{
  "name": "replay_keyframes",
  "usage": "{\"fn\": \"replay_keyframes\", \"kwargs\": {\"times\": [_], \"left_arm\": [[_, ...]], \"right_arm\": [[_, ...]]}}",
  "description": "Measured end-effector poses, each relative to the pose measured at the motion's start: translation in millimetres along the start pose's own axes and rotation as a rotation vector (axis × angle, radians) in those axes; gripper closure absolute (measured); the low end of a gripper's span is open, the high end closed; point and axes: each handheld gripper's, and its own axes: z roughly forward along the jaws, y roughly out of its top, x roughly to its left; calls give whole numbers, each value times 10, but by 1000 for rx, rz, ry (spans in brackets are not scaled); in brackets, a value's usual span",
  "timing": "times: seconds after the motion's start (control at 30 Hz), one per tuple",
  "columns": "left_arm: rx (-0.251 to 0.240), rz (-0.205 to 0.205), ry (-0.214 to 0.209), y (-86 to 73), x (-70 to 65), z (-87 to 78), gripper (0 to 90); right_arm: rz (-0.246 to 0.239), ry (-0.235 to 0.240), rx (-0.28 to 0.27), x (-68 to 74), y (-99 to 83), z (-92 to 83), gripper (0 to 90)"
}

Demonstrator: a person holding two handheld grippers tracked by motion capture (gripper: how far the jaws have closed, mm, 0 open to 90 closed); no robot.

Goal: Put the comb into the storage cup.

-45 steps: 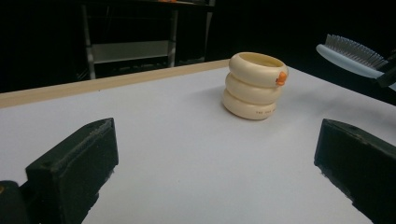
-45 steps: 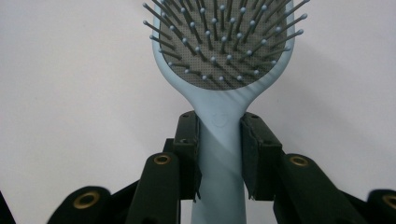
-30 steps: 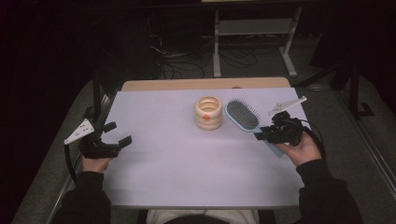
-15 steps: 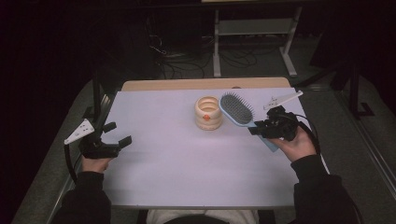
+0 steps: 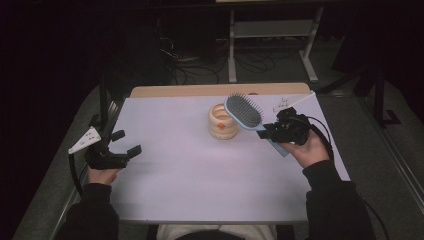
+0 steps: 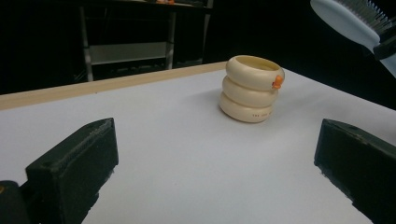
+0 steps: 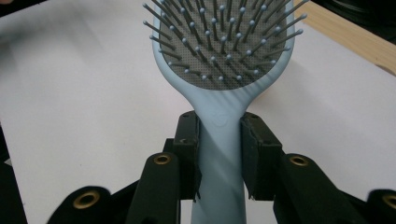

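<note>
hairbrush (image 5: 243,111) lifted toward cream holder (image 5: 222,121); handle end hidden by right gripper (image 5: 265,131)

Hairbrush (image 5: 243,111) above table (image 5: 200,180), just right of ringed cup (image 5: 223,121)

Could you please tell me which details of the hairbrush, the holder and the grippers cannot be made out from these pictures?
- Light blue plastic hairbrush: right gripper view, tip cut off by the top edge; handle end hidden by the right gripper.
- Cream ribbed three-ring holder: left gripper view, small print too small to read; inside hidden by its rim.
- Left gripper: high view, too dark for detail.
</note>
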Motion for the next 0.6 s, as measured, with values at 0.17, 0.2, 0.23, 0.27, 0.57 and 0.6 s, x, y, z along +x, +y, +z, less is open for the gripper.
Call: {"fn": "replay_keyframes", "kwargs": {"times": [0.17, 0.2, 0.23, 0.27, 0.57, 0.6], "left_arm": [[-2, 6, -12, 56, -21, 24, 0], [-4, 6, -15, 72, -26, 31, 0], [-2, 7, -20, 84, -30, 39, 0], [-3, 7, -23, 102, -41, 54, 0], [19, 42, -52, 261, -141, 208, 0], [18, 40, -58, 272, -153, 224, 0]], "right_arm": [[-15, 1, -5, 40, 94, 26, 684], [-17, 2, -7, 44, 112, 30, 684], [-19, 0, -10, 52, 129, 33, 684], [-23, 1, -14, 53, 141, 34, 684], [-34, 2, -32, 90, 237, 70, 684], [-34, 4, -35, 95, 244, 74, 684]]}}
